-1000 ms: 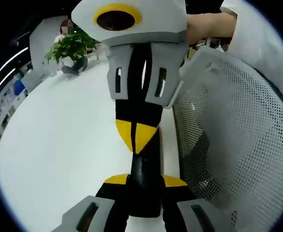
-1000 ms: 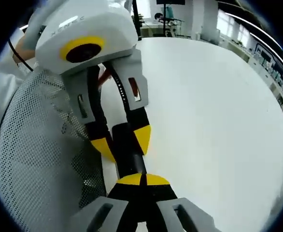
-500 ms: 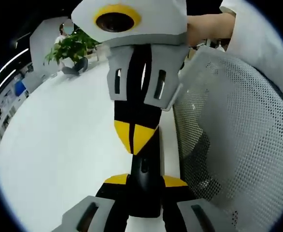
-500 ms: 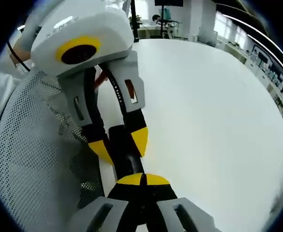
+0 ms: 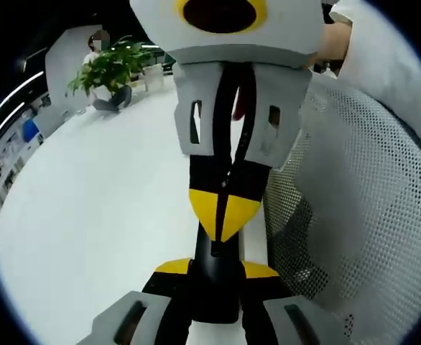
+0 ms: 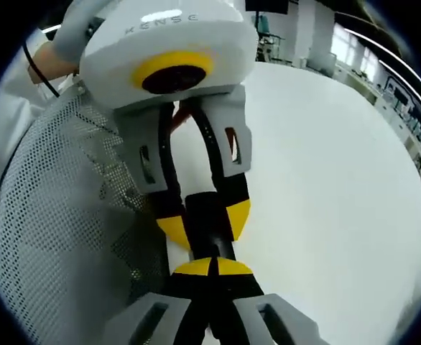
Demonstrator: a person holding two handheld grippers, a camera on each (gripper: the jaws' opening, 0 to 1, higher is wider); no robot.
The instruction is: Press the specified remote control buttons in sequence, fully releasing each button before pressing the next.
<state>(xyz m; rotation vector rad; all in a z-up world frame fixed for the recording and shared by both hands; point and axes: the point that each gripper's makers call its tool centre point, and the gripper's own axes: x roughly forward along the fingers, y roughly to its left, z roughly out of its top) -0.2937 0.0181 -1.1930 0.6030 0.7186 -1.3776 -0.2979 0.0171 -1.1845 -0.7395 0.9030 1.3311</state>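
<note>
A slim black remote control stands between the yellow-tipped jaws of my left gripper, which is shut on it. My right gripper comes down from the top of the left gripper view, shut, its yellow tips touching the remote's face. In the right gripper view, my right gripper is shut with its tips against the end of the remote. The left gripper clamps the remote from above there. The buttons are hidden.
A white table spreads to one side and shows again as the table. A grey mesh chair back stands close on the other side, also the chair back. A potted plant sits at the far table edge.
The two grippers have drawn closer together. The right gripper's tips have slid a little down the remote toward the left gripper's jaws. The left gripper still holds the remote.
</note>
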